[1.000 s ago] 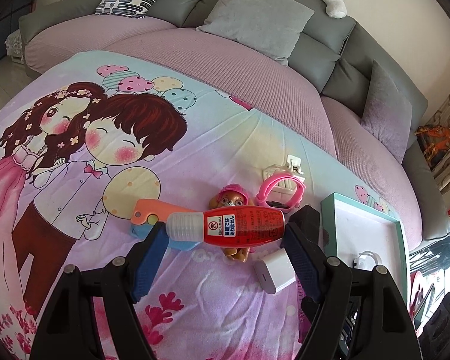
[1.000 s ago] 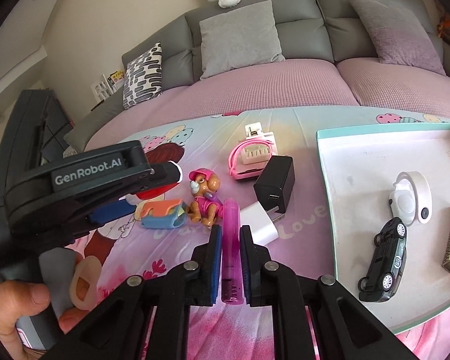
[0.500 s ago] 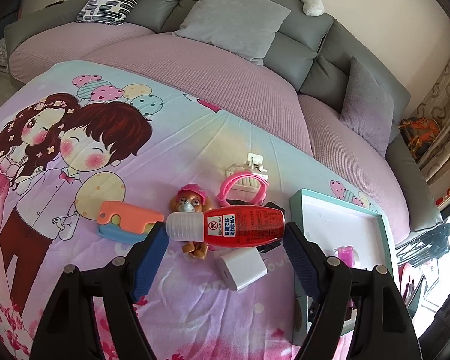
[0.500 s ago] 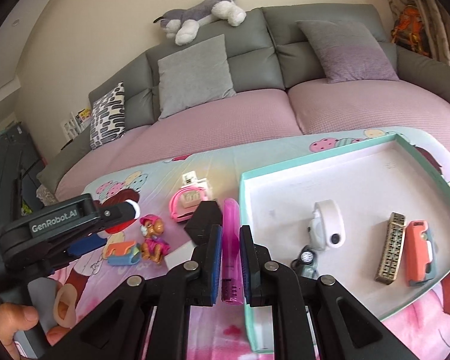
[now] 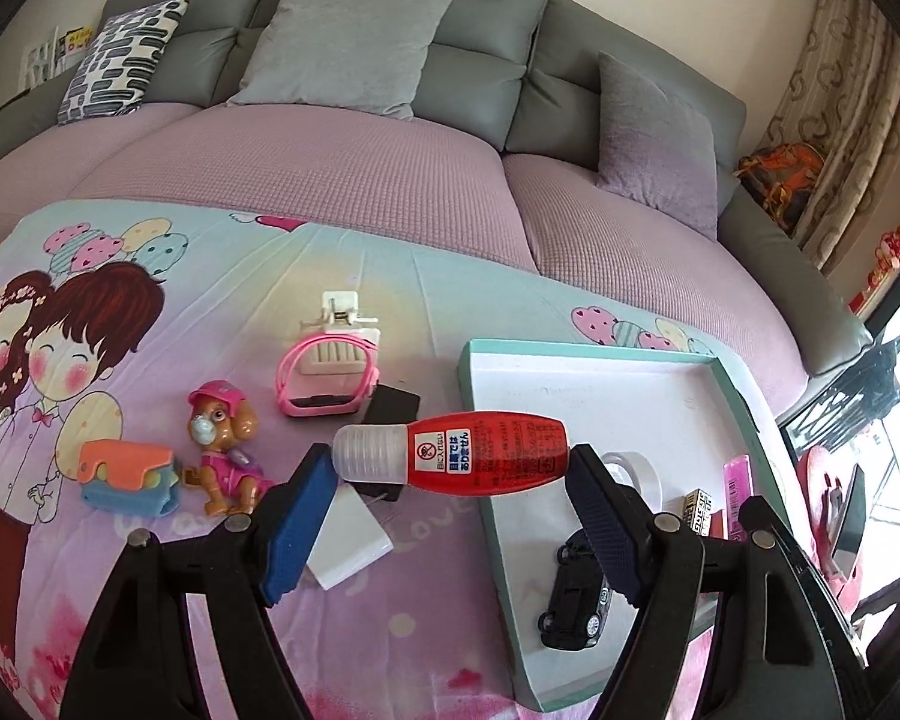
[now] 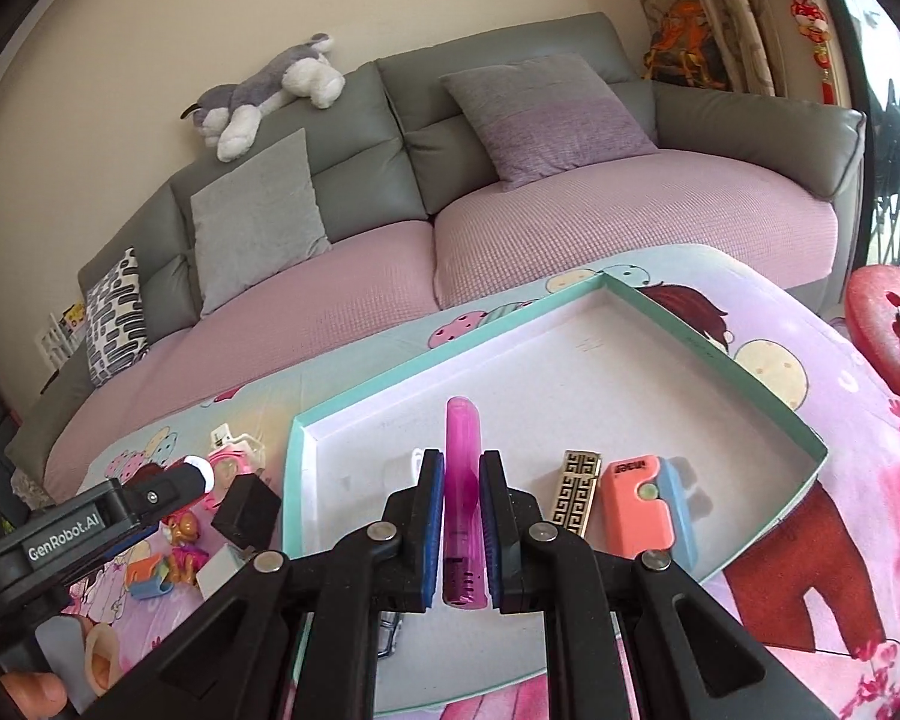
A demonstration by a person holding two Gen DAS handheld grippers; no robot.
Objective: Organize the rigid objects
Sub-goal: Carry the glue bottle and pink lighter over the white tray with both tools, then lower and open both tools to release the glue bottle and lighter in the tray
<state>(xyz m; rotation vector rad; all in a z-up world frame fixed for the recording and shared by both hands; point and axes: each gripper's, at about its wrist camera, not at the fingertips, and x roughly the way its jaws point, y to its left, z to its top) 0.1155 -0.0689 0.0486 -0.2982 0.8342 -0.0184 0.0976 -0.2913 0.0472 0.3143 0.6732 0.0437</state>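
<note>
red bottle: small red plastic bottle with clear ribbed cap (image 5: 459,455), light, stiff, slick; left gripper (image 5: 450,501) fingers clamp its two ends.
pink case: slim translucent pink plastic case (image 6: 462,501), rigid; right gripper (image 6: 461,531) fingers closed on its sides, over teal-rimmed tray (image 6: 720,354).

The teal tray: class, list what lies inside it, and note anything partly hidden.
Inside the teal tray: a gold patterned bar, a coral and blue case, a black toy car and a white round gadget. The grippers cover parts of the car and gadget.
</note>
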